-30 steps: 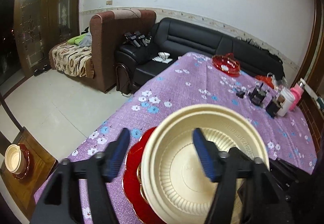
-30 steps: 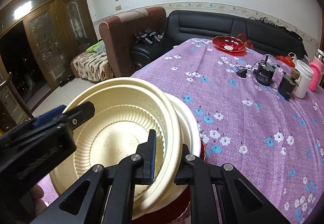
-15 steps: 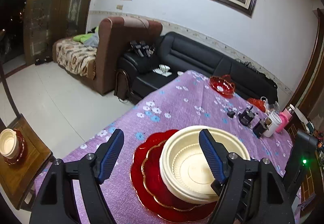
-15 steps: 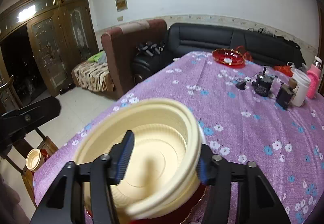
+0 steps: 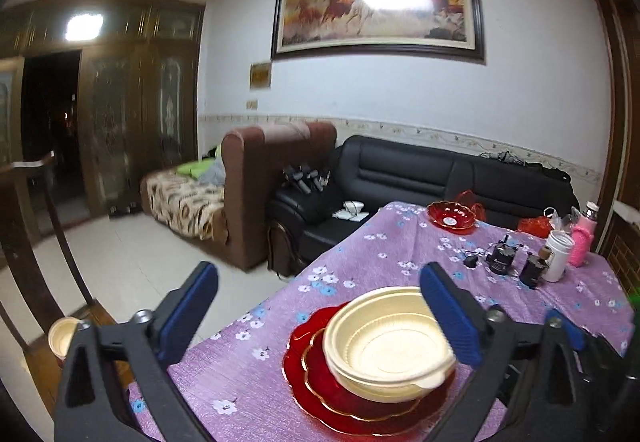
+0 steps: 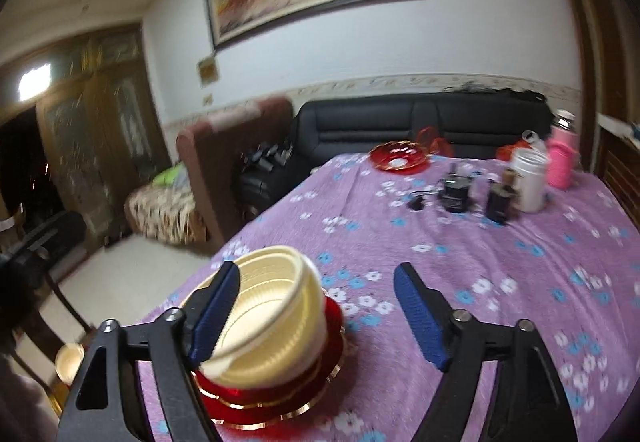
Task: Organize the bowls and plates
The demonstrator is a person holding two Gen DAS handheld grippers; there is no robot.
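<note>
Nested cream bowls [image 5: 390, 346] sit on stacked red gold-rimmed plates [image 5: 320, 390] near the front edge of the purple flowered table [image 5: 360, 254]. My left gripper [image 5: 320, 318] is open and empty, raised above and behind the stack. In the right wrist view the cream bowls [image 6: 276, 318] and red plates [image 6: 280, 398] lie at the lower left. My right gripper [image 6: 316, 312] is open and empty, with its left finger in front of the bowls. A red dish [image 5: 451, 216] rests at the table's far end, and it also shows in the right wrist view [image 6: 398, 158].
Two dark small devices [image 6: 454, 194], a white cup [image 6: 528, 180] and a pink bottle [image 6: 562, 156] stand at the far right. A black sofa [image 5: 420, 178] and brown armchair [image 5: 260, 178] stand beyond. Another cream bowl [image 5: 64, 334] sits on a wooden chair at left.
My right gripper let go of the cream bowl, which now rests in the stack. Both grippers opened wide and pulled back and up from the stack.
</note>
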